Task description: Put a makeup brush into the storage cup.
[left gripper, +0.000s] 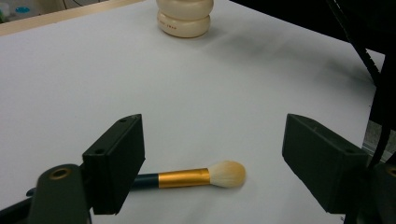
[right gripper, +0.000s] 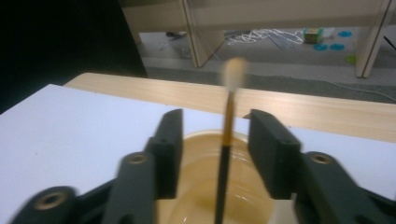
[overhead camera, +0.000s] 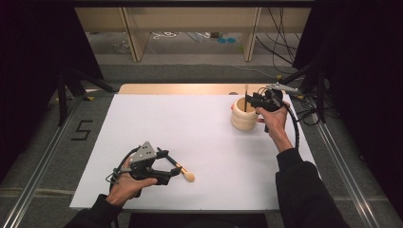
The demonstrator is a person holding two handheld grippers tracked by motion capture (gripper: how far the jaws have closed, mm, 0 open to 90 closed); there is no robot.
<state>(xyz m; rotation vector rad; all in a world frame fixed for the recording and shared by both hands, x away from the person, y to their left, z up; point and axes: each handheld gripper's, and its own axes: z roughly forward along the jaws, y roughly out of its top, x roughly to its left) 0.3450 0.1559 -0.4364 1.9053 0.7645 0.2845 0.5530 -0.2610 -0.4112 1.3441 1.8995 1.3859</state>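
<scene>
Right gripper view: my right gripper [right gripper: 215,140] stands parted around the slim brush [right gripper: 227,135], pads clear, above the cream holder [right gripper: 196,205]. My left gripper [left gripper: 215,158] gapes wide over the gold-banded brush [left gripper: 196,177].

A black "5" [overhead camera: 81,129] is marked on the grey floor [overhead camera: 43,118] left of the table. Small red print on the cream holder [left gripper: 185,17] is too small to read.
</scene>
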